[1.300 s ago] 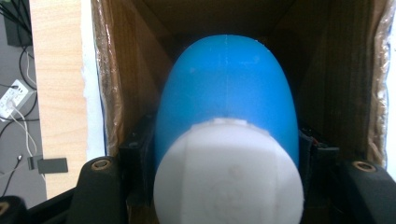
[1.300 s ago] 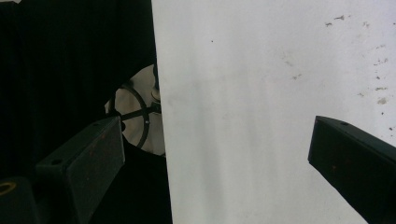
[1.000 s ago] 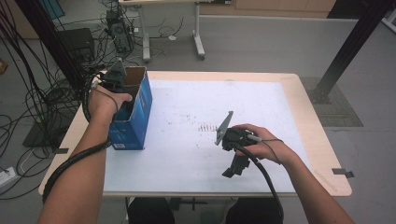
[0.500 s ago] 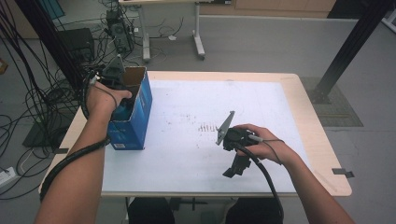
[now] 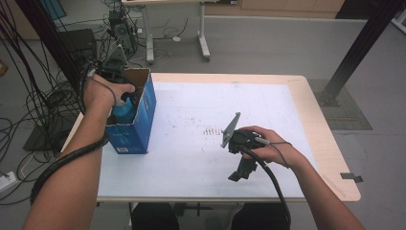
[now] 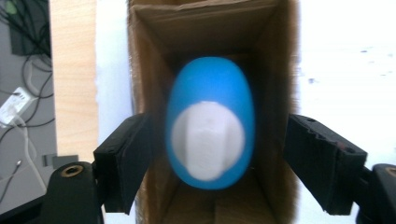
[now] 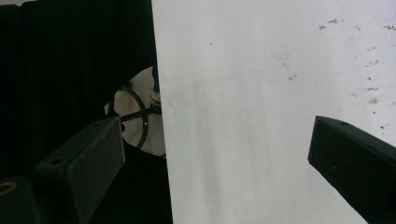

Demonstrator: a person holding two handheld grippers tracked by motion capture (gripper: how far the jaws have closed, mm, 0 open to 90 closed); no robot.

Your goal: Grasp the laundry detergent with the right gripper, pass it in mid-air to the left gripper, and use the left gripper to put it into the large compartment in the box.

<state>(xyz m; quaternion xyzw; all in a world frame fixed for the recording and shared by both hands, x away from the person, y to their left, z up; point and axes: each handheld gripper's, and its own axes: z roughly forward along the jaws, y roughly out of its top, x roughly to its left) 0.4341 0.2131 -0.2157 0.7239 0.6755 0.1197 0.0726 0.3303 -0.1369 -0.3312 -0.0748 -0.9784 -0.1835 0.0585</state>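
A blue cardboard box stands open at the table's left edge. Over its open top my left gripper points down, open, its jaws wide apart on either side of the box's brown inside. Between the jaws, touching neither, is a blurred blue egg-shaped thing with a white end; in the high view its blue body sits in the box's mouth under the person's left hand. My right gripper is open and holds nothing, low over the white table near the front edge.
The right gripper view looks past the table's front edge onto dark space below and a round chair base. Cables and equipment crowd the floor behind and left of the table. A black post rises at the far right.
The left hand has shifted slightly toward the far end of the box. The right hand and its gripper have stayed in place.
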